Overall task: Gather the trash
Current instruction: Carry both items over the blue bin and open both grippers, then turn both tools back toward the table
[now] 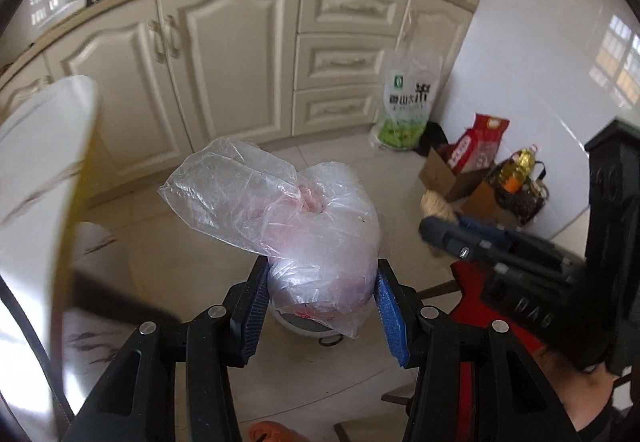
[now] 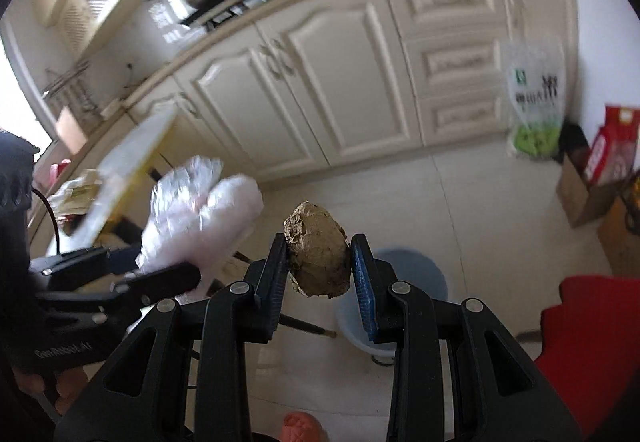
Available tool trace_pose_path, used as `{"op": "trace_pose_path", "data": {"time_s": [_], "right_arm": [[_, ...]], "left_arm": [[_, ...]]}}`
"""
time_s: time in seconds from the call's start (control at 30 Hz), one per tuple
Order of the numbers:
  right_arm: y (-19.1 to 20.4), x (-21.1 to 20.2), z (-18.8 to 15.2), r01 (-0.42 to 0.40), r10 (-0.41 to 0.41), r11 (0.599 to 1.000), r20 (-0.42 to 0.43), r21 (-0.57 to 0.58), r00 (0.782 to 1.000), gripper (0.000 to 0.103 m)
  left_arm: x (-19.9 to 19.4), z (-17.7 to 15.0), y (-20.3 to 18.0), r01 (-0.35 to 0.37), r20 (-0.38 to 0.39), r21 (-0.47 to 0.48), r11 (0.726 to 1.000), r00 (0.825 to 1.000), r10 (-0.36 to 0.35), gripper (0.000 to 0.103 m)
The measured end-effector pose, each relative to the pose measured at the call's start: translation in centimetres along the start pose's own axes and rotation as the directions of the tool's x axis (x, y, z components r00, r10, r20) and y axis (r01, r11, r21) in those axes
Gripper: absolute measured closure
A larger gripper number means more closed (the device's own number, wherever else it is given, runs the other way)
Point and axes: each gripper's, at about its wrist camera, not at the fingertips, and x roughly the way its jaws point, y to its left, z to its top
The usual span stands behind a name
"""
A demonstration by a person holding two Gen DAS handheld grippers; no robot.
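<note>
The left gripper (image 1: pixel 322 298) was closed partway on a crumpled translucent plastic bag with a pinkish tint (image 1: pixel 288 209), its blue-padded fingers (image 1: pixel 390 306) pressed against the bag's lower sides. The bag was held in the air above the pale tiled floor (image 1: pixel 168 242), and a round white bin (image 1: pixel 304 326) was seen directly beneath it.

The right gripper (image 2: pixel 319 262) was closed to a narrow gap around a crumpled brown wad of paper (image 2: pixel 318 256), which was pinched between the pads and held above a light blue plastic bucket (image 2: pixel 416 278) on the floor.

Only in the left wrist view was the white bin shown, along with a rice sack (image 1: pixel 404 101) leaning on the cream cabinets (image 1: pixel 224 57) and a yellow oil bottle (image 1: pixel 520 165) in the corner. Only in the right wrist view were the brown wad and the blue bucket shown; there the plastic bag appeared blurred at the left, beside the left gripper. In the left wrist view the right gripper was seen from the side, at the right edge.
</note>
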Motion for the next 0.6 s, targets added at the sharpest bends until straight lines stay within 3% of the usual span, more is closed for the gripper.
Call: {"op": "trace_pose_path", "data": {"time_s": [0.17,0.23,0.4,0.47,0.6], "right_arm": [[-3.3,3.7,-1.0,0.033,-0.03,0.998,-0.054,0.046,0.998,0.073],[-4.3,5.0,-1.3,0.043,-0.039,0.997,-0.07,0.061,0.997,0.073],[-5.2,6.9,-1.4,0.047,-0.04,0.996,-0.078,0.081,0.996,0.07],[-5.2,7.6,-1.2,0.039,-0.034,0.996,-0.06,0.085,0.998,0.063],[-4.9,8.0,-1.1,0.05,-0.045,0.994,-0.059,0.093,0.997,0.033]], "left_arm": [[6.8,4.3,-0.4,0.0,-0.034,0.008,1.0,0.999,0.0,0.047],[8.4,5.2,-0.5,-0.028,-0.04,0.015,0.999,0.999,0.029,0.037],[8.8,4.7,-1.6,-0.076,-0.013,0.014,0.997,0.997,0.076,0.029],[7.3,3.6,-1.8,-0.088,0.002,0.014,0.996,0.996,0.088,0.028],[4.6,1.9,-2.1,-0.097,0.023,-0.001,0.995,0.995,0.097,0.027]]}}
